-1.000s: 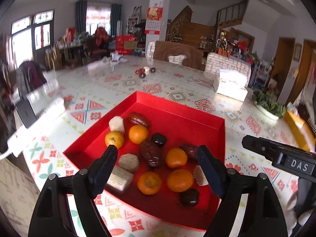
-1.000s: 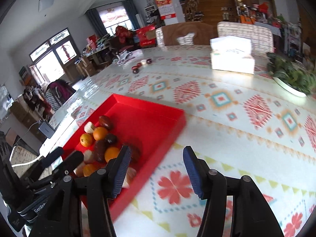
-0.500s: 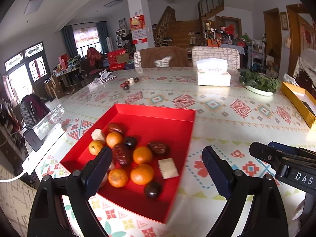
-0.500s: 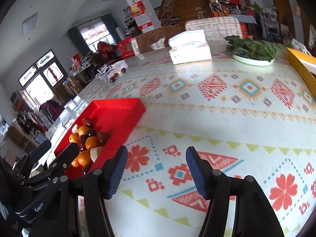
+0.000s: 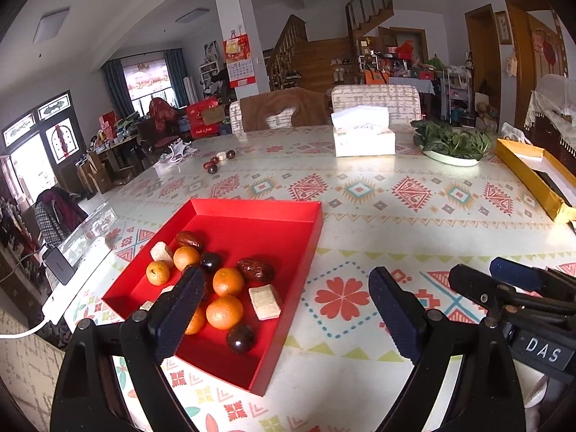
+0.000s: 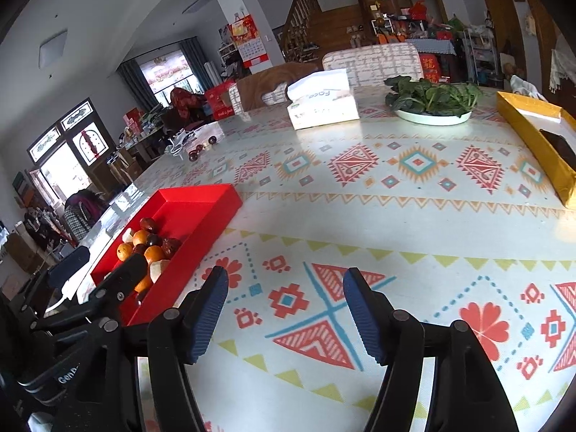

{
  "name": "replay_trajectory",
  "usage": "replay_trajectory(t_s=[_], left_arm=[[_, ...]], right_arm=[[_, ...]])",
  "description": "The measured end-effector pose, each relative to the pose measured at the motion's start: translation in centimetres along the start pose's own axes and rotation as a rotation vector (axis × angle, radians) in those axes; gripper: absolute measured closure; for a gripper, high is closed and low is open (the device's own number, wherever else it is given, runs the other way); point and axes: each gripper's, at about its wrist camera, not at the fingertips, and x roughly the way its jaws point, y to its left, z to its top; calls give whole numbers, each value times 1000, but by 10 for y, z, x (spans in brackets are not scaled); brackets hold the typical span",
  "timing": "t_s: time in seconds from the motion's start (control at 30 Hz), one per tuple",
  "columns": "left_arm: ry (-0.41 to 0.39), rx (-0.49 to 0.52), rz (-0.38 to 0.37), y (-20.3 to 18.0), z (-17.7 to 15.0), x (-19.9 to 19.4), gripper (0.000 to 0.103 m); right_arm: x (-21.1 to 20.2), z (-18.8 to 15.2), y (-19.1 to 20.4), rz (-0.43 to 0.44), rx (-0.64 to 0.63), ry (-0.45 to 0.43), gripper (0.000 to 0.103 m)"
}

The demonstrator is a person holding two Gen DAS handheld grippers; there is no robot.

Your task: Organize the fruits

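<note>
A red tray (image 5: 288, 212) sits on the patterned counter (image 5: 378, 194) at the lower left of the left wrist view, and at the left middle of the right wrist view. Inside it, gathered toward its near left end, lie several mandarins (image 5: 224, 311), dark red dates (image 5: 255, 269), dark round fruits (image 5: 240, 338) and pale rectangular biscuits (image 5: 265, 301); the far right part of the tray floor is bare.

The left gripper (image 5: 284, 309) hovers at the bottom of its view with its jaws spread wide and nothing between them; its left finger overlaps the near fruits in the picture, its right finger stands over the flower pattern beside the tray. The right gripper (image 6: 284, 316) is at the bottom centre of its view, over bare patterned counter to the right of the tray, its jaws opening with nothing between them. Each gripper shows at the edge of the other's view.

Farther up the frame, a tissue box (image 5: 363, 137) stands at the upper centre, a white plate of leafy greens (image 5: 450, 142) to its right, and a yellow box (image 5: 532, 176) along the right edge. A small cluster of dark fruits (image 5: 216, 162) lies loose on the counter at the upper left, well apart from the tray.
</note>
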Motion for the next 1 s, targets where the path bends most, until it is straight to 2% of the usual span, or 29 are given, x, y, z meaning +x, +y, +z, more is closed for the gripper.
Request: replay_trajectory(t_s=[0.37,0.43,0.5,0.63,0.7,0.77,0.87,1.0], left_arm=[[-102,-32,35,3,5,-31,10],[-143,-48,57,6,6,-40,2],[-202,-68,88,9,7,-53,0],[-330,-123,136,19,10,-84,0],[-369,-146,142,24,11,-97,0],[-384,-157,157,25,11,-103,0],[-353,-155,183,25,14,-102,0],[-281,-180,123,30,16,-93,0]], right_arm=[[-16,-12,6,-13,-54,-35,28],[-19,-14,9,-15,-68,-44,28],[-23,-17,12,-19,-84,-53,28],[-35,-20,18,-24,-115,-90,25],[-42,-22,22,-25,-134,-111,23],[-46,-22,26,-24,-152,-126,22],[-54,-24,35,-10,-186,-143,21],[-61,-27,49,-3,-249,-159,17]])
